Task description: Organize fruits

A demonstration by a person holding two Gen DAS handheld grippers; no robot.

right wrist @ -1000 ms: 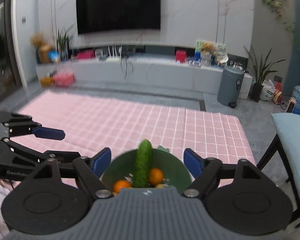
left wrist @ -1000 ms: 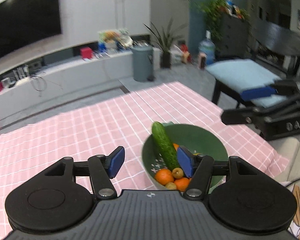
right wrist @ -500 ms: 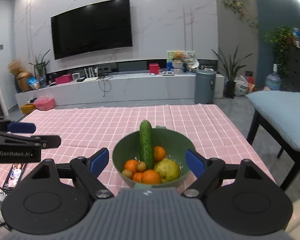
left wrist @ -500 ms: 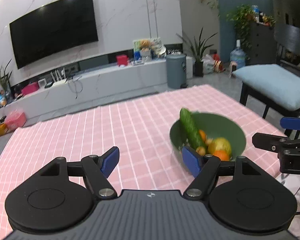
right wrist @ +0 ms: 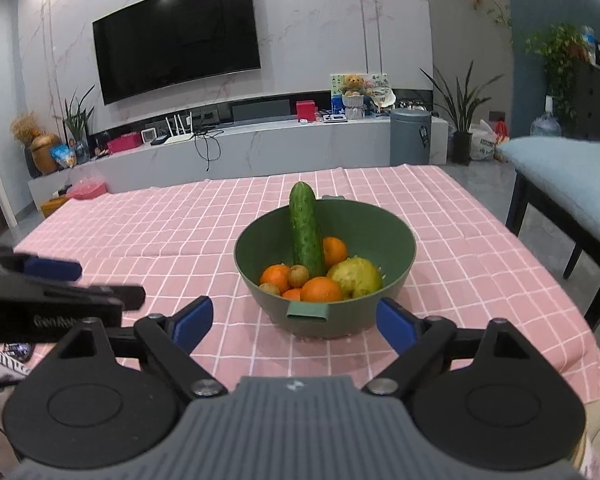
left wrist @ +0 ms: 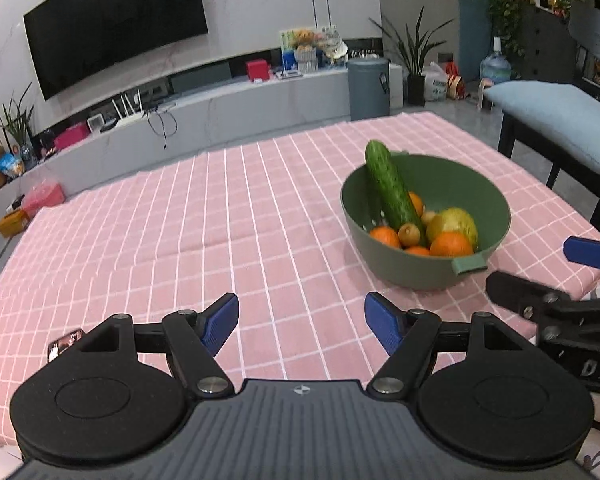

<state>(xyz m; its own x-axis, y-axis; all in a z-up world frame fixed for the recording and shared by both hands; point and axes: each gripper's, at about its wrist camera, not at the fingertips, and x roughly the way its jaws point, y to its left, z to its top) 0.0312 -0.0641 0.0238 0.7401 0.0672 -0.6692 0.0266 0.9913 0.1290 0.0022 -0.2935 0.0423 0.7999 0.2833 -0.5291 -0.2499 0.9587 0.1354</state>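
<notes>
Left wrist view: the left gripper is being held wide apart and empty above the pink checked tablecloth, with nothing between its blue pads. To its right, well apart from it, the green bowl is sitting on the cloth, and all the fruit is lying inside it. A cucumber is leaning tilted against the far-left part of the rim, its lower end buried among the oranges, a small brown kiwi and a yellow-green pear. At the right edge the right gripper is being seen from the side.

In the right wrist view, the right gripper is also being held wide apart and empty, and it is being pointed straight at the bowl, just short of the small handle tab on the near rim. The cucumber is standing out above the rim, clear of the other pieces.

The step in hand is judged to be the first pick from the bowl. It is best done by the right gripper, since it is lined up already. The cucumber is probably the piece to be taken first, as it is resting over the smaller fruit and its upper half is being left free for a grasp. The jaws should be closed across its width, above the rim, and it should be lifted along its own tilt so that the oranges are not being dragged out. The bowl is light-looking and may slide; it could be steadied at the rim by the left gripper.
</notes>
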